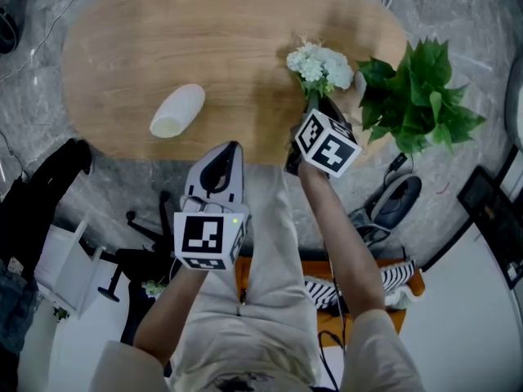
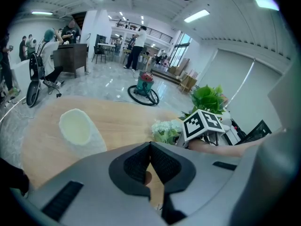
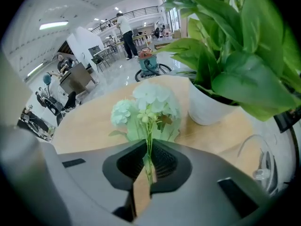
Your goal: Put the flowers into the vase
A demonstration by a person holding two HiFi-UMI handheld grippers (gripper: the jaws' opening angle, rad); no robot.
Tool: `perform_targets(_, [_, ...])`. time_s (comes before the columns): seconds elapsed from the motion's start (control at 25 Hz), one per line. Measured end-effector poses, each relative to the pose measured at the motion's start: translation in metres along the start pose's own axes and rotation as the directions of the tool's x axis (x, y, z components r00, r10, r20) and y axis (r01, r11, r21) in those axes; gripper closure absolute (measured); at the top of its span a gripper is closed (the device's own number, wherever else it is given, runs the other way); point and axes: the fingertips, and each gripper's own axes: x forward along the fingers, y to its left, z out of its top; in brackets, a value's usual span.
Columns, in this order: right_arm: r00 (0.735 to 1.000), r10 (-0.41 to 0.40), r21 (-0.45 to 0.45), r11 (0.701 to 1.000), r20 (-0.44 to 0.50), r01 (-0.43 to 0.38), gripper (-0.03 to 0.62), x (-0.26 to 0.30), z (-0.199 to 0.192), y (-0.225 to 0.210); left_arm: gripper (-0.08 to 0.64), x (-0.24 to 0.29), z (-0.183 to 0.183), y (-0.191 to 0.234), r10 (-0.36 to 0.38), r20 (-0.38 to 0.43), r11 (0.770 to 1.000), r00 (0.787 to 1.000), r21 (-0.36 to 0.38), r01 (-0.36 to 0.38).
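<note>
Oval wood table [image 1: 237,31] fills the upper head view, w/ leafy potted plant [image 1: 417,96] at its right end and white vase [image 1: 177,110] lying on its side on the left part, well apart from plant, mouth twd the person. L gripper [image 1: 234,145] hangs at table's near edge, btwn vase and R gripper, jaws clenched together on nothing. R gripper [image 1: 314,106] points steeply down just beside the plant, jaws clamped on the thin green stem of the flowers [image 1: 320,66], a pale white-green bunch over table's right part, nr the plant pot.
</note>
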Motion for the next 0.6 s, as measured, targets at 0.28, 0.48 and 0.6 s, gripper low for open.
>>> perform_targets(0.28, [0.996,0.08,0.014,0.997,0.039,-0.081,0.572,-0.022,-0.003,0.012,0.552,-0.013,0.0,0.0,0.0,0.02,1.0,1.0,0.008,-0.001])
perform_targets(0.48, [0.988,0.128,0.0,0.992,0.088,-0.129,0.574,-0.041,-0.004,0.022,0.552,-0.026,-0.006,0.0,-0.005,0.026,1.0,1.0,0.017,0.004])
perform_targets(0.6, [0.979,0.162,-0.008,0.987,0.124,-0.162,0.574,-0.053,-0.005,0.03,0.552,-0.033,-0.01,0.002,-0.006,0.033,1.0,0.999,0.023,0.005])
